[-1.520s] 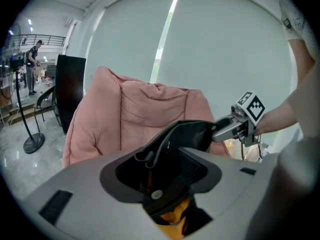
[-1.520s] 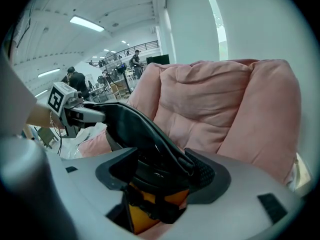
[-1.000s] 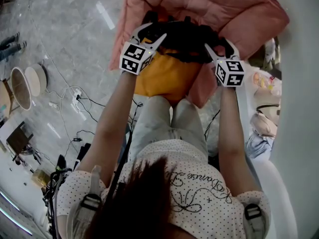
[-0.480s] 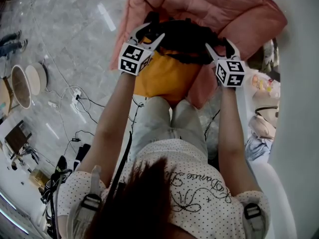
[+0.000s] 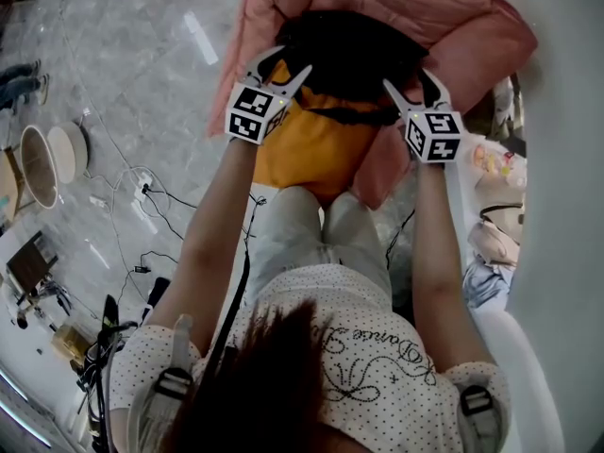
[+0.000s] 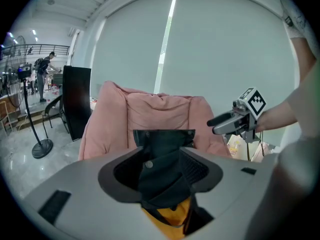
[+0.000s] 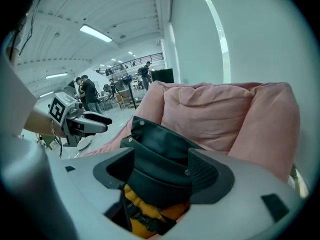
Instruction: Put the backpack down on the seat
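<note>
The backpack (image 5: 321, 135), orange with a black top, hangs between my two grippers in front of a pink padded seat (image 5: 444, 12). Its black top lies over the seat cushion. My left gripper (image 5: 283, 66) is shut on black fabric at the bag's left side, and my right gripper (image 5: 410, 83) on its right side. The left gripper view has black fabric (image 6: 165, 141) filling the jaws, orange below, and the pink seat (image 6: 160, 111) straight ahead. Between the jaws in the right gripper view sits a black strap (image 7: 160, 146), with the seat back (image 7: 220, 114) behind it.
Grey marble floor at the left carries cables (image 5: 142, 187) and two round dishes (image 5: 52, 159). Bags (image 5: 495, 225) are piled right of the seat against a white wall. A black panel (image 6: 77, 101) and a fan stand (image 6: 30, 119) are left of the seat.
The backpack has moved away from my body toward the seat, and more of its black top now lies over the pink cushion. Both grippers stayed shut on it.
</note>
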`<state>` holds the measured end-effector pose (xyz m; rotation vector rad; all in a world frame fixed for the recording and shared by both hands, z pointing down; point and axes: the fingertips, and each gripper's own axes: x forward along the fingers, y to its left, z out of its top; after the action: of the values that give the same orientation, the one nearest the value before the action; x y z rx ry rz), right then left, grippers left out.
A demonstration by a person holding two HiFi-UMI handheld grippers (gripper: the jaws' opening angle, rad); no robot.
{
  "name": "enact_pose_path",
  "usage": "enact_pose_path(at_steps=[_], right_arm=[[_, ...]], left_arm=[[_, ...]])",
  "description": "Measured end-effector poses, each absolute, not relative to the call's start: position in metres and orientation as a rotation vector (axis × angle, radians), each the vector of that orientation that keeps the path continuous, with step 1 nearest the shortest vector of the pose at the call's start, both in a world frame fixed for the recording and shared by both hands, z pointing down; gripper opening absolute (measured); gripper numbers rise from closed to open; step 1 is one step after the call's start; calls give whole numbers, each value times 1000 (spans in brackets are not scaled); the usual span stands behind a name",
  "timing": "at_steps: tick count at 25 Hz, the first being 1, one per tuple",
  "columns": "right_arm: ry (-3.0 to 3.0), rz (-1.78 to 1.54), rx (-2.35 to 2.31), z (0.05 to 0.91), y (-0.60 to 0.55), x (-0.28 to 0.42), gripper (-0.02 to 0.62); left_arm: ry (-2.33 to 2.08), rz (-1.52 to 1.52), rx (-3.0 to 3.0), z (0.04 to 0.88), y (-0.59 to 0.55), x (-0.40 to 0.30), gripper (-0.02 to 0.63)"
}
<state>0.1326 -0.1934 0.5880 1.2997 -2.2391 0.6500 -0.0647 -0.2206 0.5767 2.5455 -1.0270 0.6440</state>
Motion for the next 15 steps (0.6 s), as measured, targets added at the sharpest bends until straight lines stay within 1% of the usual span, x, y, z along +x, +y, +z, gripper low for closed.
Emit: enact_pose_path(at_steps=[10,15], right_arm=[[-2260,637,1333,574,-197,132,331],[-2284,587,1378,549,-201,129,304]], left_arm=[[-1042,623,2551,566,-221,-63,216],[-1074,569,2575,542,-224,-65,216]])
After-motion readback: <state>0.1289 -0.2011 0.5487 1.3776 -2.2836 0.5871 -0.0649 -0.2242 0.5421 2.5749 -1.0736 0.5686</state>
